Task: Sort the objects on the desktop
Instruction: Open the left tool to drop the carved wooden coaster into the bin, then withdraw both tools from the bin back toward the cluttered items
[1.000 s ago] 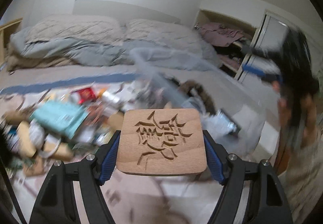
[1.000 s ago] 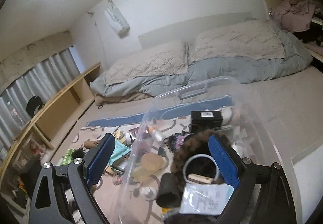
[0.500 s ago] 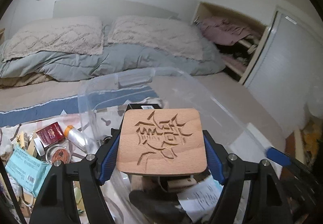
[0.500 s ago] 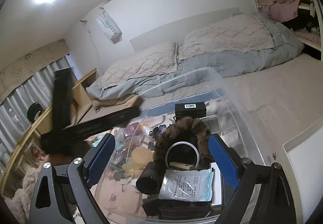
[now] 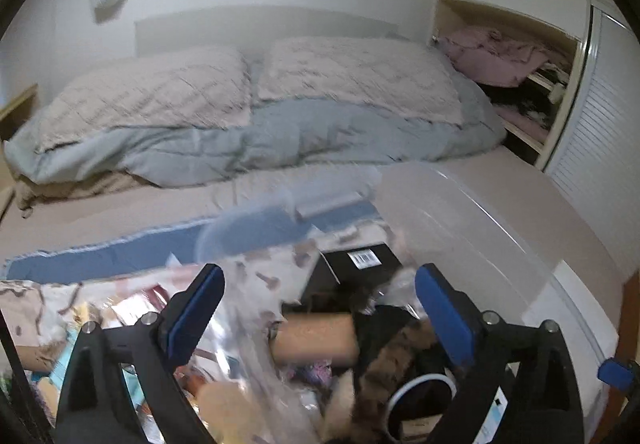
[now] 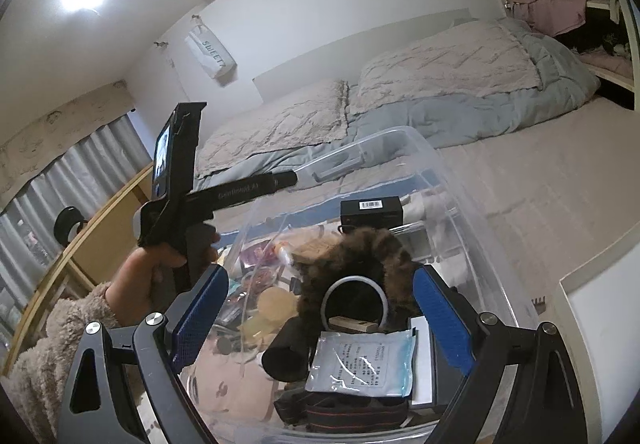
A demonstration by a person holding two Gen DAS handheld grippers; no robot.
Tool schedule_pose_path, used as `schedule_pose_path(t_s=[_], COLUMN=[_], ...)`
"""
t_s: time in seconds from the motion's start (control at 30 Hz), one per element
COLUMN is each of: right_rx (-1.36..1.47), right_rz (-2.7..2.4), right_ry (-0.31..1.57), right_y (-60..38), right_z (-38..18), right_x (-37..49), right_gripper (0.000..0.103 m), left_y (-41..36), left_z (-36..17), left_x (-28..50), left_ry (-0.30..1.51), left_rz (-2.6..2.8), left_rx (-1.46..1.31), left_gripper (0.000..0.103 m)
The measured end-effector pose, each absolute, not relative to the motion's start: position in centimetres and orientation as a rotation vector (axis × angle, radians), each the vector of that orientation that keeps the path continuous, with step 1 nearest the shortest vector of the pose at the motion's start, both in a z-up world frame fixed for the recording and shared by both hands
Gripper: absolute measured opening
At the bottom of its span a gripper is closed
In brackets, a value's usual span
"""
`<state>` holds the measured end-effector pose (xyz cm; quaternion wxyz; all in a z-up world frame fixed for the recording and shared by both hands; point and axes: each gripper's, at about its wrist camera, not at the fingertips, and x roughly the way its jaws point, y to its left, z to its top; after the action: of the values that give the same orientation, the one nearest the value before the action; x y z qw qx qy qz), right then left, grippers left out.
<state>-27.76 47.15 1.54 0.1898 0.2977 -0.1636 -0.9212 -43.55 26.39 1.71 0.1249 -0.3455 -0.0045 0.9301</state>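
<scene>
Drop step: your left gripper (image 5: 318, 318), jaws opening with nothing clamped, releases the wooden coaster (image 5: 314, 340) into the clear plastic bin (image 6: 420, 148); right gripper (image 6: 320, 320) idles agape—next, fetch from the bedside clutter pile (image 5: 52, 324).

I look into a home bedroom: a wide bed (image 5: 520, 196) fills the scene, with two quilted pillows (image 5: 352, 76) and a grey-blue duvet (image 5: 280, 140) at the far wall. At far right, a closet (image 5: 516, 56) holds piled clothes beside a louvred door (image 5: 596, 132); at left, grey curtains (image 6: 60, 180) hang.
</scene>
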Motion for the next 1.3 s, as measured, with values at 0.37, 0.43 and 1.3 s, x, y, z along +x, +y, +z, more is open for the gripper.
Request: schedule_pose_path(t_s=[0.37, 0.43, 1.3], right_rx=[0.842, 0.843, 0.82], right_rz=[-2.608, -2.62, -3.001], right_ry=[-0.459, -0.459, -0.23], right_y=[46.1, 45.8, 44.2], right_z=[2.3, 2.5, 3.7], right_x=[-27.3, -27.3, -22.6], right_gripper=[0.094, 0.094, 0.103], left_y=[25.4, 25.5, 20.1], left_z=[1.5, 1.8, 4.7], left_x=[-39.5, -38.9, -28.5], left_ry=[0.099, 0.108, 0.047], left_rz=[2.665, 2.661, 2.662], left_rx=[-0.974, -0.961, -0.865], left_gripper=[0.097, 0.097, 0.103])
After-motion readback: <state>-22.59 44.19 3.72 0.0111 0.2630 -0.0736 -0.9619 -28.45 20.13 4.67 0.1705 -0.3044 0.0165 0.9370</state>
